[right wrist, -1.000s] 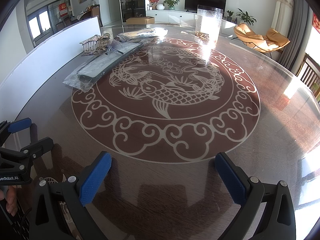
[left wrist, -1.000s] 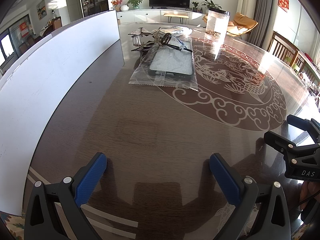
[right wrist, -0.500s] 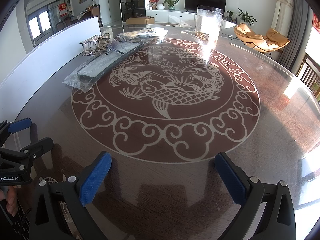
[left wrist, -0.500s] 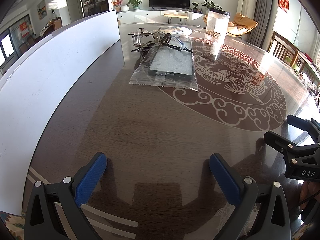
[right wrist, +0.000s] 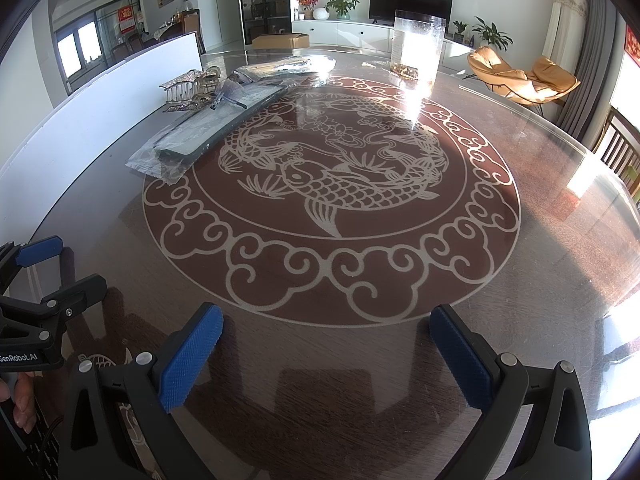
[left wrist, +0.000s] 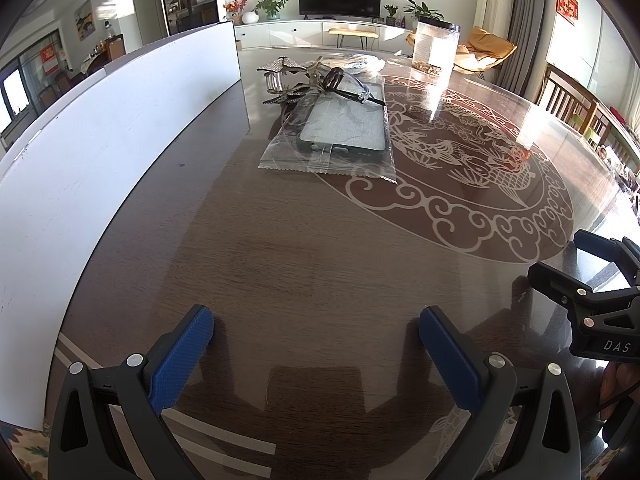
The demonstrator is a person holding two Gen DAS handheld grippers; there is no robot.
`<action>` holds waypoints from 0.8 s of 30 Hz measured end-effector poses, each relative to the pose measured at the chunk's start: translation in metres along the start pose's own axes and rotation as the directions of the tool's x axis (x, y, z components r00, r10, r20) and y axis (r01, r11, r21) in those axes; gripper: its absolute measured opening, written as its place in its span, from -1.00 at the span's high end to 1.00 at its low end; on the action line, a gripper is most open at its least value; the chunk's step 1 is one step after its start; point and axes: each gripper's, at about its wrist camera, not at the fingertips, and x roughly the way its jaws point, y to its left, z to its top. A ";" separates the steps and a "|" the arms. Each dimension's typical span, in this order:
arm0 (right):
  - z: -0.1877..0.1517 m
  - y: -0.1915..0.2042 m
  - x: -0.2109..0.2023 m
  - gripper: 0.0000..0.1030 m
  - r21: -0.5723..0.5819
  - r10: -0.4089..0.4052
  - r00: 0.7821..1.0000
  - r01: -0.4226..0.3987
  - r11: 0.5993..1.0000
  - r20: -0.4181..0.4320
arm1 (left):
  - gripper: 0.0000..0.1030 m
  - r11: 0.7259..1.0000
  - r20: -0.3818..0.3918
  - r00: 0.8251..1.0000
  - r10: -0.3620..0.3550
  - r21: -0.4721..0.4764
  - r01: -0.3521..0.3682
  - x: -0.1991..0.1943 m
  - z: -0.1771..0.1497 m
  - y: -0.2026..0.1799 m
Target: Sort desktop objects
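Note:
A phone case in a clear plastic bag (left wrist: 340, 136) lies on the glass table, also in the right wrist view (right wrist: 200, 132). Behind it lie safety glasses (left wrist: 348, 86) and glittery hair clips (left wrist: 280, 76). More bagged items (right wrist: 284, 66) lie farther back. A clear container (left wrist: 434, 46) stands at the far side, also in the right wrist view (right wrist: 418, 50). My left gripper (left wrist: 316, 340) is open and empty above the near table. My right gripper (right wrist: 326, 336) is open and empty, to the right of the left one.
A white board (left wrist: 100, 128) stands along the table's left side. The table (right wrist: 520, 280) has a fish pattern in its middle. Chairs (left wrist: 576, 100) stand at the right edge. An orange lounge chair (right wrist: 520, 76) is beyond the table.

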 end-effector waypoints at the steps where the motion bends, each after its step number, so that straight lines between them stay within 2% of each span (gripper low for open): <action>1: 0.000 0.000 0.000 -1.00 0.000 0.000 1.000 0.000 1.000 0.000 | -1.00 1.000 0.000 1.000 0.000 0.000 0.000 0.000 0.000 0.000; 24: 0.000 0.000 0.000 -1.00 0.000 0.000 1.000 0.000 1.000 0.000 | -1.00 1.000 0.003 1.000 -0.001 -0.001 0.001 0.001 0.001 0.001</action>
